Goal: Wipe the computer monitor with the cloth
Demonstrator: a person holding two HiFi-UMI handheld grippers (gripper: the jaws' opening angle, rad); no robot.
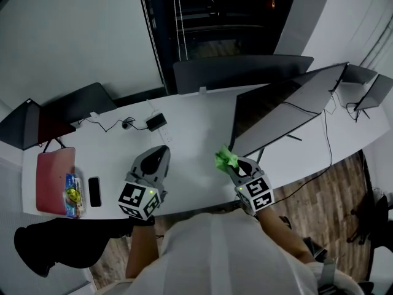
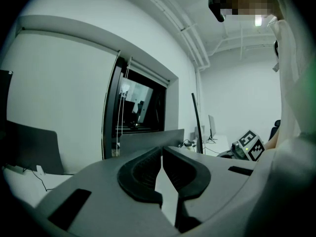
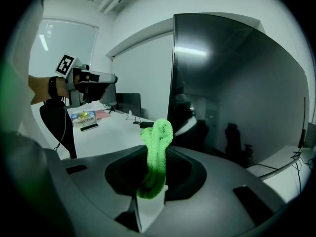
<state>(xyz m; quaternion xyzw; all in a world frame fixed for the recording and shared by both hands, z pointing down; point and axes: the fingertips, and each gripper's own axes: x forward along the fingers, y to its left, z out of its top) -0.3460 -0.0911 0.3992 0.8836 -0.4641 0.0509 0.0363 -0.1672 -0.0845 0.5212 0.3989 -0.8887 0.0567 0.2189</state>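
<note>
Right hand-held gripper [image 3: 153, 184] clenches the green cloth [image 3: 157, 147] just short of the dark monitor [image 3: 237, 93] on the bench [image 1: 196, 134]; left hand-held gripper [image 2: 162, 154], jaws together and empty, hovers aside. Wiping looks not yet begun; the next move calls for pressing cloth flat to monitor.

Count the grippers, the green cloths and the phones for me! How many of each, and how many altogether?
Grippers: 2, the left gripper shut on nothing, the right gripper pinching the cloth
Cloths: 1, the green cloth
Phones: 1, the black phone
Total: 4
</note>
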